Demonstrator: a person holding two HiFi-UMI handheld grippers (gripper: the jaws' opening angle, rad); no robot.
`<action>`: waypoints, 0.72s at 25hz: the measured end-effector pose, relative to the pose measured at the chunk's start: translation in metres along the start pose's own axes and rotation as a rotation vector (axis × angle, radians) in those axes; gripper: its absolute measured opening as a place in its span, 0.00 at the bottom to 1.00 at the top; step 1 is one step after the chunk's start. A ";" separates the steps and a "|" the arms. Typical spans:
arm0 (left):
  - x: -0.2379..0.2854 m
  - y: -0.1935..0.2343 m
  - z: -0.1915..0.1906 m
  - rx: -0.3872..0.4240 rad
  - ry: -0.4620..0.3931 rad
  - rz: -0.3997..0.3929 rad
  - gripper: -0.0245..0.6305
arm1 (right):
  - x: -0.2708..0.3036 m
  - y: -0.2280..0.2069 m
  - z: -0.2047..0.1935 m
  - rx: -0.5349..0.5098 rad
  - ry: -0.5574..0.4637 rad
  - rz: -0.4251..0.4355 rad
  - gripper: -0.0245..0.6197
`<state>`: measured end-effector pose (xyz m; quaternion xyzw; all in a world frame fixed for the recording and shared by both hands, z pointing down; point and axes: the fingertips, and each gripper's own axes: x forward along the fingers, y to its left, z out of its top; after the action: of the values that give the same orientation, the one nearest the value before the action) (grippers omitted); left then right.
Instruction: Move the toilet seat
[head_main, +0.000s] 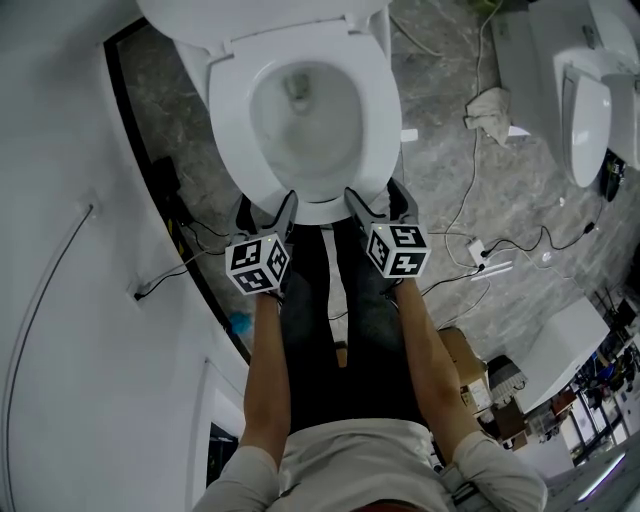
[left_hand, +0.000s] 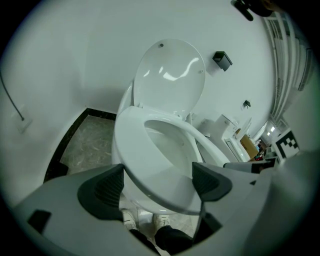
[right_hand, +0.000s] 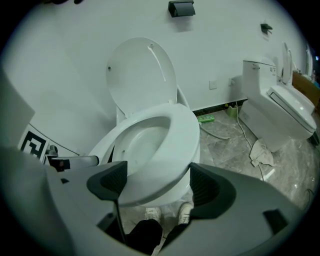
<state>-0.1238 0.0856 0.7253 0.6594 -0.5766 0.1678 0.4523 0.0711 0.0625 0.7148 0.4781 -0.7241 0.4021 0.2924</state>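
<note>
Left gripper (head_main: 268, 208): fingers (left_hand: 107, 187) spread wide, with the front rim of the toilet seat (head_main: 380, 90) between them (we see no clamping). Right gripper (head_main: 378, 200): fingers (right_hand: 204, 184) equally wide on the same rim. Seat sits slightly off the bowl (head_main: 300, 125); lid (left_hand: 170, 75) upright.
</note>
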 end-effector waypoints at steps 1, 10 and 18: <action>-0.002 -0.001 0.002 -0.003 -0.004 -0.002 0.70 | -0.002 0.001 0.002 0.002 -0.005 0.001 0.67; -0.018 -0.009 0.023 -0.028 -0.053 -0.023 0.70 | -0.021 0.009 0.023 0.021 -0.060 0.011 0.67; -0.029 -0.016 0.041 -0.056 -0.101 -0.034 0.70 | -0.034 0.016 0.041 0.035 -0.095 0.026 0.67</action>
<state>-0.1297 0.0693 0.6755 0.6638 -0.5918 0.1105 0.4437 0.0677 0.0457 0.6619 0.4923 -0.7362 0.3951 0.2439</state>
